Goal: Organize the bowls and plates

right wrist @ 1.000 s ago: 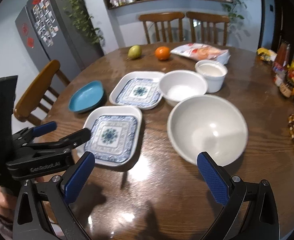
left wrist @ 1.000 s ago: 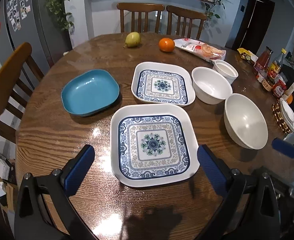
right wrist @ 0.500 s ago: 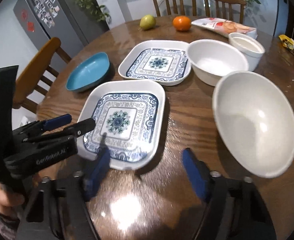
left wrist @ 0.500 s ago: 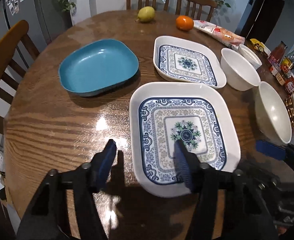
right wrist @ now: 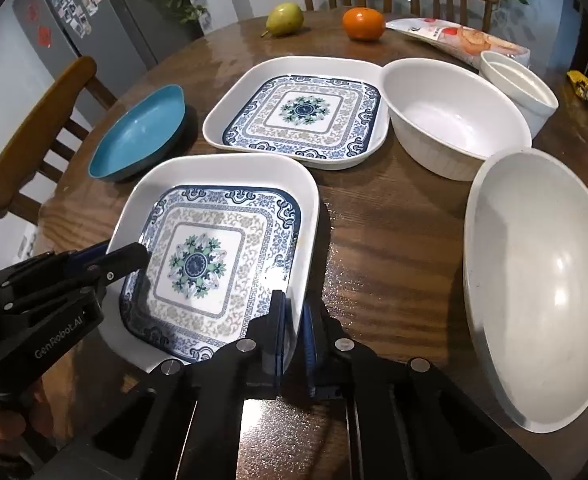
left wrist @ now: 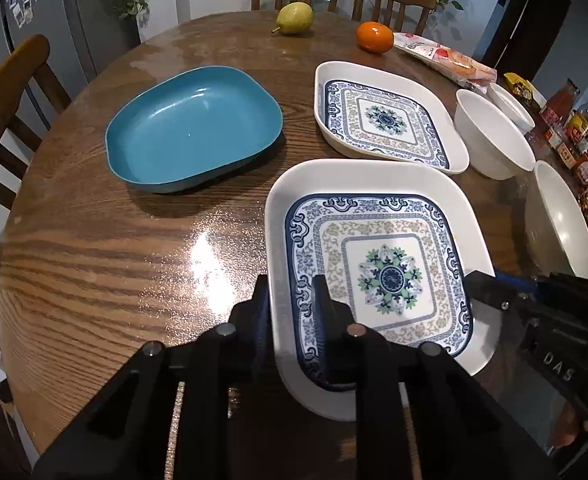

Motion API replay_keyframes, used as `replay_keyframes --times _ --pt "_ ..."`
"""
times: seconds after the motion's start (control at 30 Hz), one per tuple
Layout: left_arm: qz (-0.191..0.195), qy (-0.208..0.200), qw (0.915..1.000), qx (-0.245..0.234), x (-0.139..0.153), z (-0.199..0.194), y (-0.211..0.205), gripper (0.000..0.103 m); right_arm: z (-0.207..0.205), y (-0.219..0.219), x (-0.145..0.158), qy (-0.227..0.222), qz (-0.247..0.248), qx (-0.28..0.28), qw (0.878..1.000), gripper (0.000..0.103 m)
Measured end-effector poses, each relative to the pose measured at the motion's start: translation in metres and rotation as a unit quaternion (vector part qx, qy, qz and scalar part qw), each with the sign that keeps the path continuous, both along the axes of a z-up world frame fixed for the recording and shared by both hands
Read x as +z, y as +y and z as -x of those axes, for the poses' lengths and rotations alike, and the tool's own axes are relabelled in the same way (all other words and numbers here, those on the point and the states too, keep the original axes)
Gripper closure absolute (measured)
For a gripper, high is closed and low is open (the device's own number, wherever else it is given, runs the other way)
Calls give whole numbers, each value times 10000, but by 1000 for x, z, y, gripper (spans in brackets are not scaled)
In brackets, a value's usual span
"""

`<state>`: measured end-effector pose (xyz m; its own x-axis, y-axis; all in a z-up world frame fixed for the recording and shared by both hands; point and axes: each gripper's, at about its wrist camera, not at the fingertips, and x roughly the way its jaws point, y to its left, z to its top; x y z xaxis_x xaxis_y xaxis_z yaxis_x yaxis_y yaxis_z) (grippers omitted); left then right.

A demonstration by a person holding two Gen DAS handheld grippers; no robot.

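Now both grippers (left gripper [left wrist: 292, 304], right gripper [right wrist: 294, 320]) clamp the near patterned plate [left wrist: 374, 240].

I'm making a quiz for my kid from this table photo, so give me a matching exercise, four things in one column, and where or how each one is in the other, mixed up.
Things:
1. near patterned plate
2. blue dish
3. orange
4. big white bowl

Places or states:
A. at the table's far side, beside the pear
B. clamped at its rim by both grippers, left gripper and right gripper
C. untouched, to the right of the gripped plate
D. untouched, left of the two patterned plates

Pairs: 1-B, 2-D, 3-A, 4-C
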<state>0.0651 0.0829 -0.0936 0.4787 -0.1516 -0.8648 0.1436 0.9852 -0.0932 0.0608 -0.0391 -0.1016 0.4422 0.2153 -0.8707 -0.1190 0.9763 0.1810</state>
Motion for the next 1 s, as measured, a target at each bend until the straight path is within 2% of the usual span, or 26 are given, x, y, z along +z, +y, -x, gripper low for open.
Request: replay_keyframes --times 0.17,0.4,0.6,0.8,0.9,0.93,0.97,1.0 --pt "7 -101 9999 -67 9 14 2 88 18 -1 7 -15 -152 3 9999 93" --pt "65 -198 9990 -390 25 63 1 88 65 -5 23 4 -356 138 9993 93" --pt "73 -27 9976 -681 10 74 -19 88 84 -15 17 95 -176 -23 9998 93" --pt "-85 -12 9965 -837 -1 77 -31 88 94 -23 2 77 -80 -209 9997 93" --pt "-178 -102 9965 -809 2 76 -30 83 95 -23 1 117 71 -243 9996 91" --pt "-158 -138 9966 -791 4 78 -27 75 97 -24 5 65 40 -172 9998 89" --pt "-143 -183 9970 -741 7 79 -24 60 100 -25 10 -28 8 -120 9999 86" --pt "-137 -227 9975 -660 10 78 -20 53 102 -28 15 -110 -12 -126 9999 84"
